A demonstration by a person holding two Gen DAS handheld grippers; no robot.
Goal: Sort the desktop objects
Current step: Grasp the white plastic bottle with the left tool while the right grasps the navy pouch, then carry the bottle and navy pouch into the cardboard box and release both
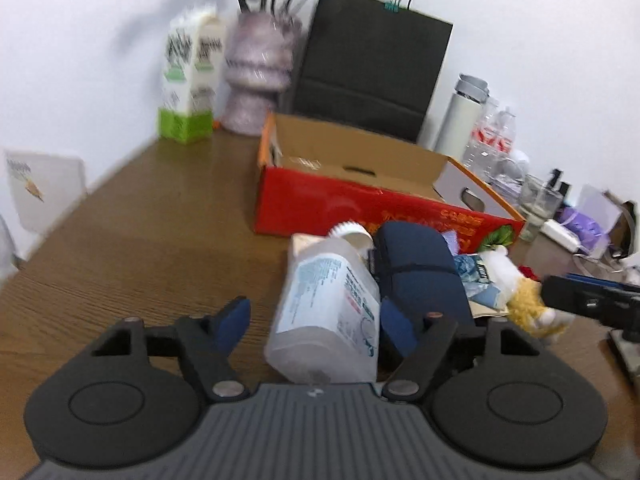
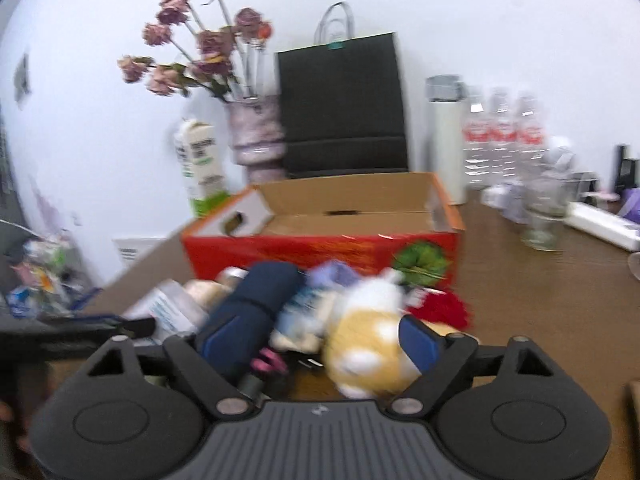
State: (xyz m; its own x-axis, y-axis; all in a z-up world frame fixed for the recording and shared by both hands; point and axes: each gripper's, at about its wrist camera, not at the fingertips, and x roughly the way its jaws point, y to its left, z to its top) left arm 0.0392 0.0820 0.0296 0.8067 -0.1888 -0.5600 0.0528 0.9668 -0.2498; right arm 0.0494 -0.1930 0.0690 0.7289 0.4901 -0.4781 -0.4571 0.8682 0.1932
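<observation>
A pile of desktop objects lies on the wooden table in front of an open red cardboard box (image 1: 360,204) (image 2: 320,248). In the left wrist view my left gripper (image 1: 316,320) is open, its blue pads on either side of a clear plastic bottle (image 1: 328,312) with a white cap; the left pad stands apart from it. A navy pouch (image 1: 420,272) lies beside the bottle. In the right wrist view my right gripper (image 2: 316,340) is open around a yellow and white plush toy (image 2: 368,344) and the navy pouch (image 2: 256,300). A red fluffy item (image 2: 444,304) lies behind the toy.
At the back stand a black paper bag (image 1: 372,68), a vase of dried flowers (image 1: 256,72), a green and white carton (image 1: 188,80), a white thermos (image 1: 460,116) and water bottles (image 1: 492,136). A glass (image 2: 544,216) and a white power strip (image 2: 604,224) sit at the right.
</observation>
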